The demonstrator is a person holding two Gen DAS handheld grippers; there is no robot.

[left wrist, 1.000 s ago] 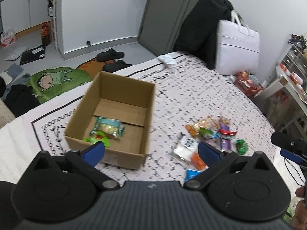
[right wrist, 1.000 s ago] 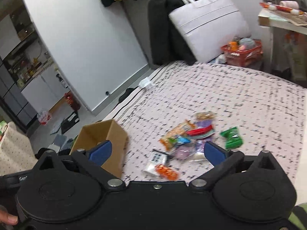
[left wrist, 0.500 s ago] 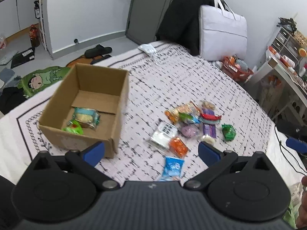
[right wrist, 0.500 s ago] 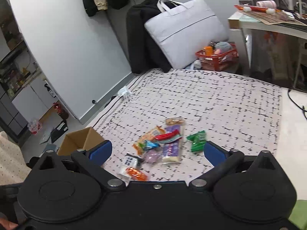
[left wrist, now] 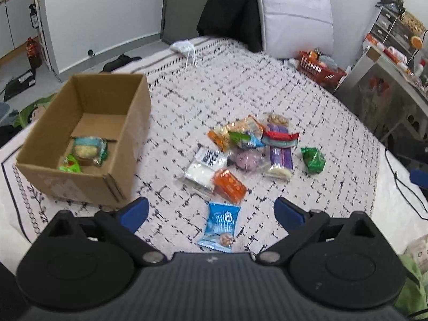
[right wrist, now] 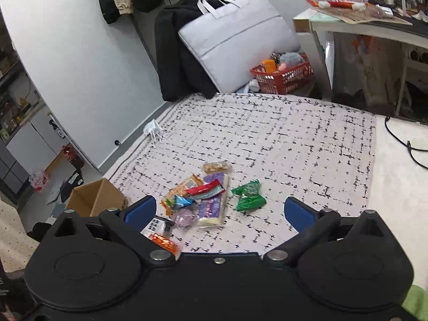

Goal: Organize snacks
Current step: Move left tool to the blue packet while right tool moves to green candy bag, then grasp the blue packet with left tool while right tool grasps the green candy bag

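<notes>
An open cardboard box (left wrist: 115, 182) lies on the patterned bedspread at the left, with a teal packet (left wrist: 89, 149) and a green packet (left wrist: 70, 166) inside. Several loose snack packets (left wrist: 251, 144) lie in a heap to its right. A blue packet (left wrist: 221, 223) sits nearest, between the fingers of my open left gripper (left wrist: 211, 212), which holds nothing. My right gripper (right wrist: 219, 212) is open and hovers over the same heap (right wrist: 200, 195), with a green packet (right wrist: 250, 196) between its fingers further ahead. The box (right wrist: 95, 200) shows at the right wrist view's left edge.
A grey bag (right wrist: 238, 40) and a black coat (right wrist: 179, 53) lean at the bed's far end beside a red basket (right wrist: 283, 76). A white desk (right wrist: 361, 26) stands at the right. A black cable (right wrist: 404, 144) trails beside the bedspread. A white cloth (left wrist: 183, 46) lies near the far edge.
My left gripper has swung right from over the box to the snack heap, so the blue packet now lies between its fingers. My right gripper's view has also turned right, toward the desk.
</notes>
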